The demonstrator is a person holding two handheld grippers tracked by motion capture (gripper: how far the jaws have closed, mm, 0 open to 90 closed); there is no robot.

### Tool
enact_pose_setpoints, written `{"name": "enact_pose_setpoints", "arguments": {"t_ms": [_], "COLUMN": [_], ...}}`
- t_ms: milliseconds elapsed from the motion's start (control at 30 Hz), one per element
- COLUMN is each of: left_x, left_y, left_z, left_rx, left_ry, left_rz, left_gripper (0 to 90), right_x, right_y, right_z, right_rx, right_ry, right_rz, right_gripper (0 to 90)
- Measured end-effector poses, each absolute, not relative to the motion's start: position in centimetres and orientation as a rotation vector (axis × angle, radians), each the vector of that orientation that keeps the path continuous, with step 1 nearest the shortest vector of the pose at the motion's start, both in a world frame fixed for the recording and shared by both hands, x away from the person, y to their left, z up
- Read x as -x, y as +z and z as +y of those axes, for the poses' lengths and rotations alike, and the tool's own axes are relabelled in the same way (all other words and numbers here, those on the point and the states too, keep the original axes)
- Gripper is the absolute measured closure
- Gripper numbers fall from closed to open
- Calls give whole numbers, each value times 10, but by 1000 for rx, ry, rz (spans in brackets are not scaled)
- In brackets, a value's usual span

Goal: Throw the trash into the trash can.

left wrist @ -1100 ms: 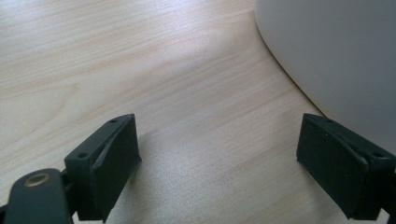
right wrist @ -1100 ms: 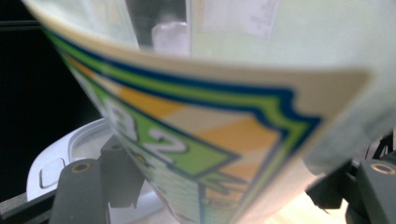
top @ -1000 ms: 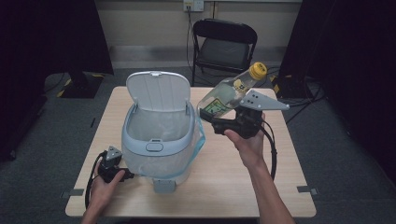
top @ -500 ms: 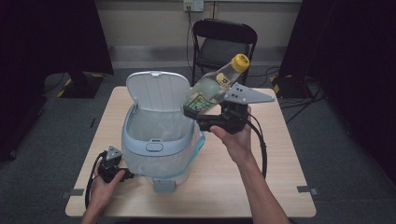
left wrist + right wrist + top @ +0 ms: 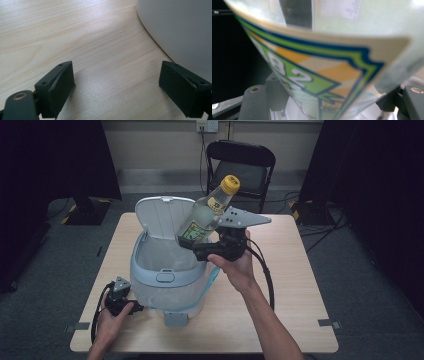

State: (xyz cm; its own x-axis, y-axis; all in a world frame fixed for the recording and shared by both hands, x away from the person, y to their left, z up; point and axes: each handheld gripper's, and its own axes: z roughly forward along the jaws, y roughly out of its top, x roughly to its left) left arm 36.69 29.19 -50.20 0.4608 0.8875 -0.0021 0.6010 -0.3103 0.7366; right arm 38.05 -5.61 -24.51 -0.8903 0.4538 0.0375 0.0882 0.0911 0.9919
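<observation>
- Your right tongs were clamped around the lower body of the clear bottle, on its green and orange label; the grip was wide because the bottle itself is wide.
- The bottle hung tilted over the open bin, its base towards the bin's mouth and its yellow cap pointing up and away, not touching the rim.
- The bin's lid stood upright at the back, and a clear liner showed inside.
- Your left tongs rested spread and empty on the counter, just beside the bin's curved wall.
- The bottle looked like thin, smooth plastic: probably light, a little springy and slippery on the label, so a hard squeeze could dent it.
- Holding it low left the neck free to swing; a grip nearer the middle would have steadied it.
</observation>
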Motion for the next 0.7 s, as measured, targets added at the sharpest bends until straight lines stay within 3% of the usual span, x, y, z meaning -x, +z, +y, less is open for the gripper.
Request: {"name": "enact_pose_setpoints", "arguments": {"t_ms": [700], "left_x": [-367], "left_y": [-502], "left_z": [292], "left_rx": [-2032], "left_ry": [542], "left_rz": [1235], "left_gripper": [123], "right_x": [-395], "right_y": [-260], "right_z": [-29], "right_rx": [-502], "right_ry": [1798], "right_rz": [2300], "right_gripper": [273]}}
